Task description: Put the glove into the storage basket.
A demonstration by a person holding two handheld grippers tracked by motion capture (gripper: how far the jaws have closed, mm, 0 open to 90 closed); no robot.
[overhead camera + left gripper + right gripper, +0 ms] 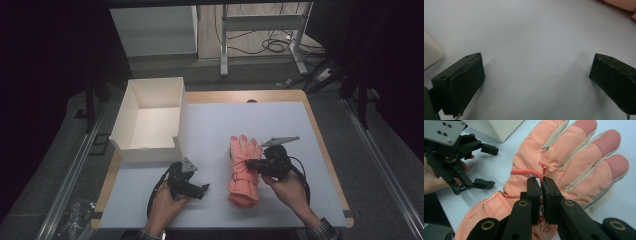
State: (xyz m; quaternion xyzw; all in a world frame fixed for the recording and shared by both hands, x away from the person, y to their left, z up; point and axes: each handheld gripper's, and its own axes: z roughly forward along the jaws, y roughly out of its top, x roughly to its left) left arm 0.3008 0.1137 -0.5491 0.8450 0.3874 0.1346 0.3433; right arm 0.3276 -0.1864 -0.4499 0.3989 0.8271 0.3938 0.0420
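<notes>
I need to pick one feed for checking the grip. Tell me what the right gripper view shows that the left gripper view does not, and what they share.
Right gripper view alone: the right gripper with its jaws pinched on fabric at the back of the pink glove, and the glove's textured fingertips.
Left gripper view alone: the left gripper seen along its own wide-open jaws, nothing between them.
Both: the white table surface, part of the glove and a bit of the white box.
</notes>
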